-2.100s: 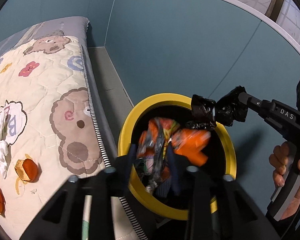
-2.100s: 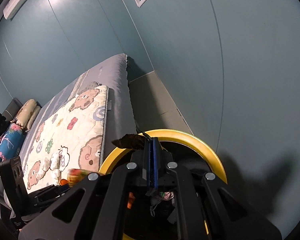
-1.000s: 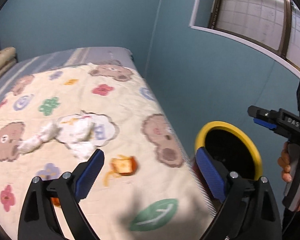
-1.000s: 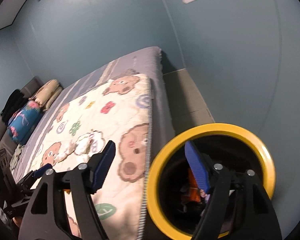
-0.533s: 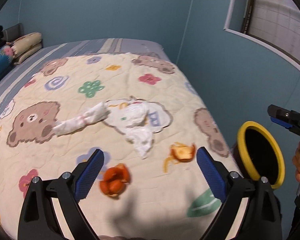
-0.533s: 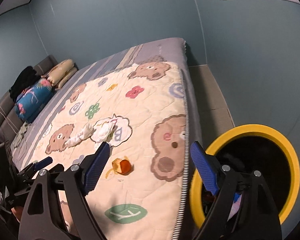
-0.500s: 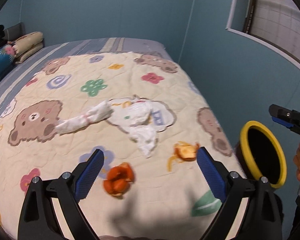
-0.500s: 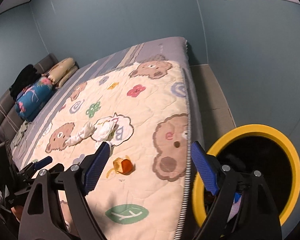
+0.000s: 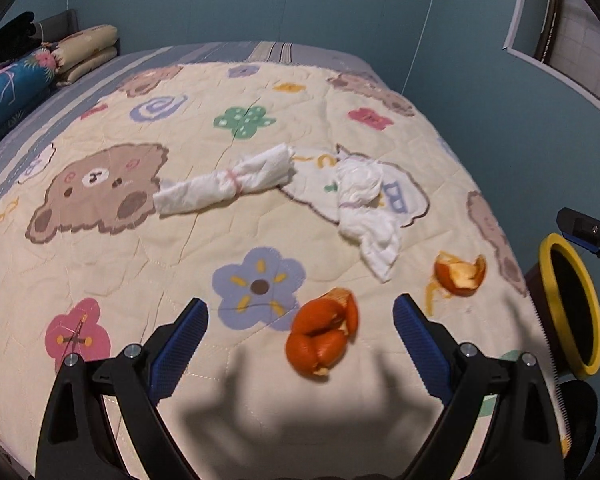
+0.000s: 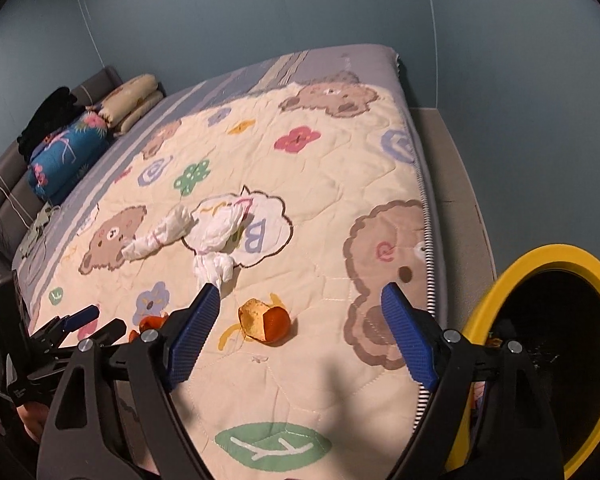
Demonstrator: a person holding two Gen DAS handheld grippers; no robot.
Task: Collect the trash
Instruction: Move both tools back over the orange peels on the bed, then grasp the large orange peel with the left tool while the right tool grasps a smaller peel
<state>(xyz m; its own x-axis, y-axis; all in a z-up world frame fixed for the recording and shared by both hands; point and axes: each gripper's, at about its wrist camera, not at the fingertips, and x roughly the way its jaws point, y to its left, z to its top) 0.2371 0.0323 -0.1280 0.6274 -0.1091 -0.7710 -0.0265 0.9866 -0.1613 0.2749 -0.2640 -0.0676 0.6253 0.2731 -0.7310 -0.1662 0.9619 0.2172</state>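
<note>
Trash remains on the quilt (image 9: 100, 264): two orange peels and two crumpled white tissues. The bin (image 10: 500, 300), yellow-rimmed, stands on the floor just beside the bed's edge and already holds some wrappers, so the job looks partly done. The left gripper (image 9: 300, 336) hangs wide open and empty, the nearer orange peel (image 9: 322, 338) between its jaws. The right gripper (image 10: 300, 332) is also spread wide, holding nothing, with the other peel (image 10: 265, 321) ahead. The rolled tissue (image 9: 224, 184) and loose tissue (image 9: 366, 208) lie farther in. The quilt offers open room; the striped mattress edge by the bin is the one tight spot.
</note>
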